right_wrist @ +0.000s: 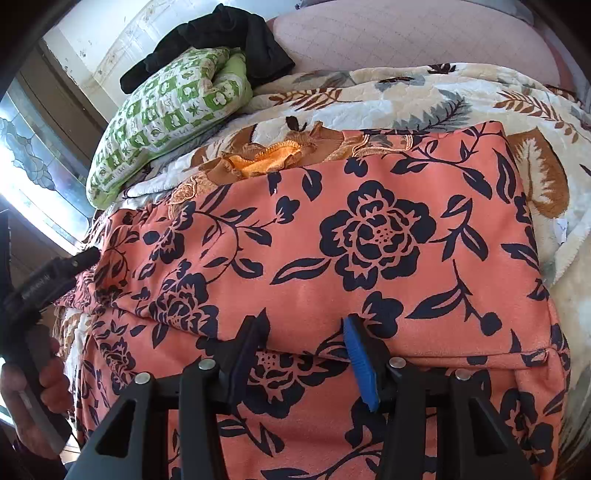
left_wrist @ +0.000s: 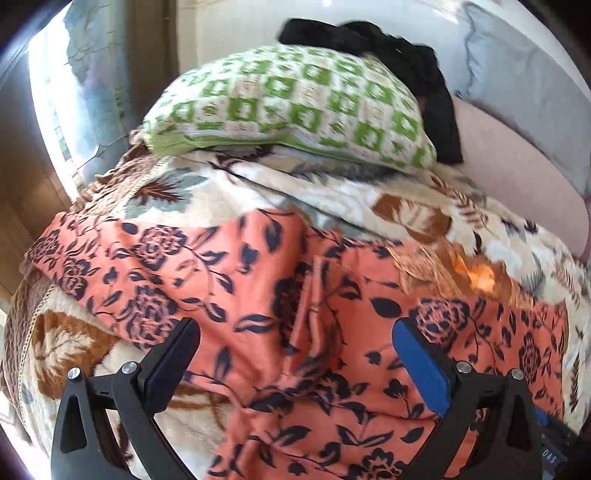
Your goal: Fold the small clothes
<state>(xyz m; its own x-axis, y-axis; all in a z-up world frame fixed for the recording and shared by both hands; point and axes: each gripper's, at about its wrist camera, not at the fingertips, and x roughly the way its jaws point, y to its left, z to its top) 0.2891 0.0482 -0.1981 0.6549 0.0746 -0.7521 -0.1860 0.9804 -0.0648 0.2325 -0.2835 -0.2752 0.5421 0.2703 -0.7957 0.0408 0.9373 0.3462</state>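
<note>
The left gripper (left_wrist: 297,347) hovers over the near part of the coral floral garment (left_wrist: 295,295). Its fingers (left_wrist: 173,365) are spread wide and released, with cloth visible between them and nothing pinched. The inner pad of the right-side finger is blue.

The right gripper (right_wrist: 306,332) sits low over the same coral floral garment (right_wrist: 369,229). Its fingers (right_wrist: 360,365) are partly apart, with their tips at a horizontal fold edge of the cloth. Whether the cloth is pinched there cannot be determined. At the left edge of the right wrist view, the person's left hand (right_wrist: 40,391) holds the handle of the other gripper.

The garment lies spread on the bed, on top of a cream leaf-print blanket (right_wrist: 406,96). It carries a dark navy rose-and-leaf print. A folded upper layer overlaps the lower layer nearest the right gripper.

At the far edge of the garment, an orange ruffled trim (right_wrist: 273,153) is exposed, touching the blanket.

Farther back rests a green-and-white patterned pillow (left_wrist: 295,96). A black cloth (left_wrist: 406,70) is draped behind and against it. A pink quilted mattress surface (right_wrist: 406,33) lies beyond the blanket. A window (right_wrist: 33,162) is bright at the left.
</note>
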